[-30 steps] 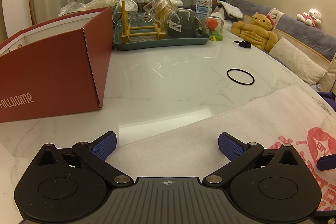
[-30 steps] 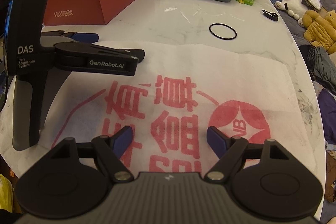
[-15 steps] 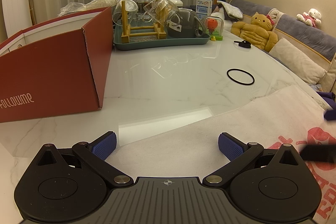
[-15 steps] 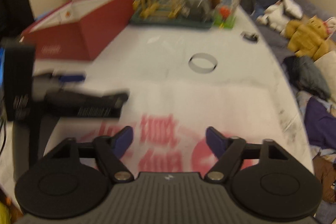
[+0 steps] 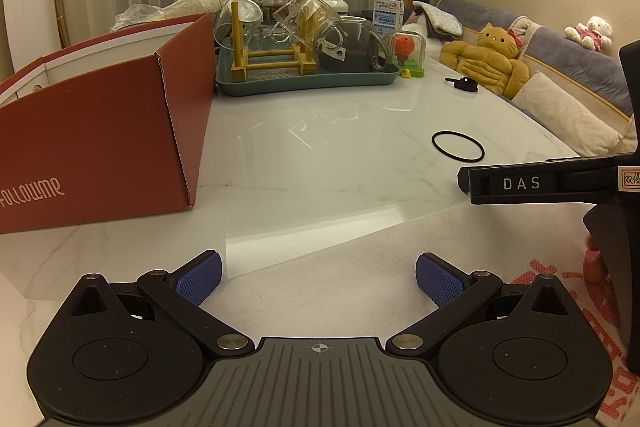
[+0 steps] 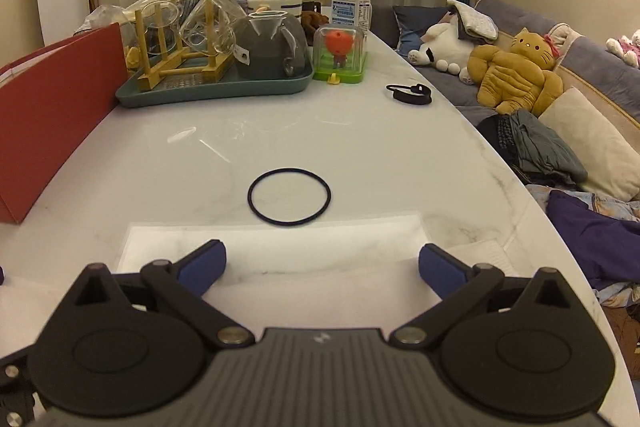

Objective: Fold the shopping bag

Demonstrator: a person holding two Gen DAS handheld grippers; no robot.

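The bag (image 5: pixel 360 267) lies flat on the table (image 5: pixel 340 155), its far edge running on a slant just ahead of your left gripper (image 5: pixel 318 277); the red print sits at its right side. In the right wrist view the bag's far edge (image 6: pixel 476 251) shows pale just short of the black ring (image 6: pixel 289 197).

You look to be at the start of a fold, both tools lining up on that far edge. Your left gripper hangs over the bag with fingers spread and nothing between them. Your right gripper (image 6: pixel 320 265) is opening wide, also bare.

Next, I'd judge, each tool needs to drop to the edge and pinch one layer.

Beyond the bag the table is bare up to the ring. The red box (image 5: pixel 100 139) stands left of the bag, near its corner, and the table's rim (image 6: pixel 520 195) curves close on the right.
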